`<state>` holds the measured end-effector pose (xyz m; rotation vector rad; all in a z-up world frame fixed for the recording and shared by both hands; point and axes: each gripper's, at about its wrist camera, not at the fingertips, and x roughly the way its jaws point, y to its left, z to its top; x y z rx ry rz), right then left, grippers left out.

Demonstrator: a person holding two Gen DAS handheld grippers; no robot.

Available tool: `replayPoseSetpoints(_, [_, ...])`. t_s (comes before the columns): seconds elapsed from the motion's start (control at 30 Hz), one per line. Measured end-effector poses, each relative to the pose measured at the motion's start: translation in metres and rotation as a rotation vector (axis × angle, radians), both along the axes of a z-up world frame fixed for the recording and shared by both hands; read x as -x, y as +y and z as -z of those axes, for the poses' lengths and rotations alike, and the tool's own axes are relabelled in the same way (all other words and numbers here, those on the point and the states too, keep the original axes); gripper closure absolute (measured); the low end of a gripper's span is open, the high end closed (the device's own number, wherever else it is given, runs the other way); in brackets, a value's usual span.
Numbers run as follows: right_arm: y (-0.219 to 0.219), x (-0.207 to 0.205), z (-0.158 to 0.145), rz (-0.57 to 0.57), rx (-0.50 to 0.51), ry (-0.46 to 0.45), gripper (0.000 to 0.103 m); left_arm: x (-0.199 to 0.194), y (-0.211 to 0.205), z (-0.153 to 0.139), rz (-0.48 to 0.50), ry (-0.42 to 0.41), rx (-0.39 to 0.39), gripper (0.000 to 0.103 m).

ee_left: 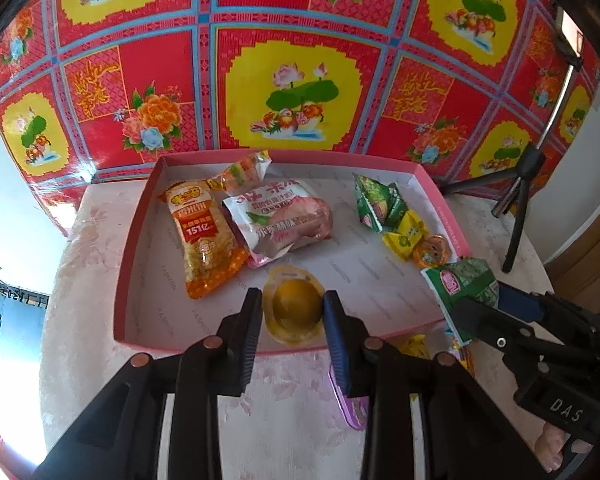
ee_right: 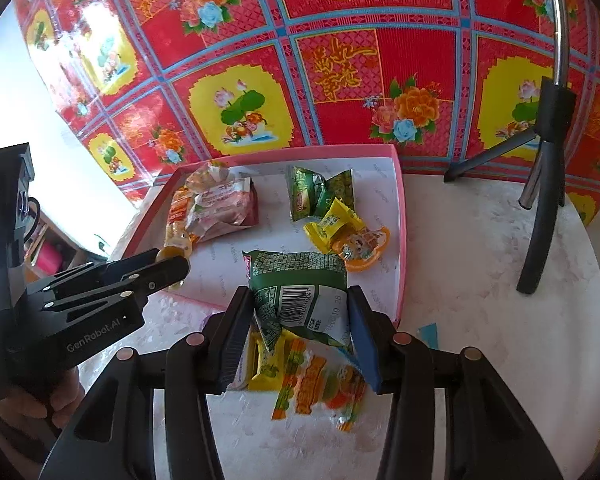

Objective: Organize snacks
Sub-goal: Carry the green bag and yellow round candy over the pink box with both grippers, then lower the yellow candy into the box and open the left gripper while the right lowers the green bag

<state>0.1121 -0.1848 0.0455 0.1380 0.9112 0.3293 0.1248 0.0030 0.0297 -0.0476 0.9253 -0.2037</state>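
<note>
A shallow pink box (ee_left: 140, 248) sits on the round table and holds snacks. My left gripper (ee_left: 292, 308) is shut on a yellow jelly cup (ee_left: 294, 306) just above the box's near edge. An orange rice-cracker pack (ee_left: 204, 236) and a pink bread pack (ee_left: 288, 216) lie at the box's left. Green and yellow candies (ee_left: 384, 208) lie at its right. My right gripper (ee_right: 300, 312) is shut on a green snack pack (ee_right: 300, 284) over the box's near rim (ee_right: 400, 264). The pack also shows in the left wrist view (ee_left: 464, 288).
A black tripod (ee_right: 544, 208) stands on the table at the right. Loose yellow and orange candy packs (ee_right: 312, 384) and a purple packet (ee_left: 352, 404) lie on the table in front of the box. A red patterned cloth (ee_left: 300, 60) hangs behind.
</note>
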Motion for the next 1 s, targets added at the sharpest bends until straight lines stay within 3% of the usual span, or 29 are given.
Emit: replayPoseSetpoints(1.0, [0.003, -0.044, 0.031, -0.009, 0.012, 0.023, 0.055, -0.049, -0.021, 0.029, 0.023, 0.013, -0.024, 0.072])
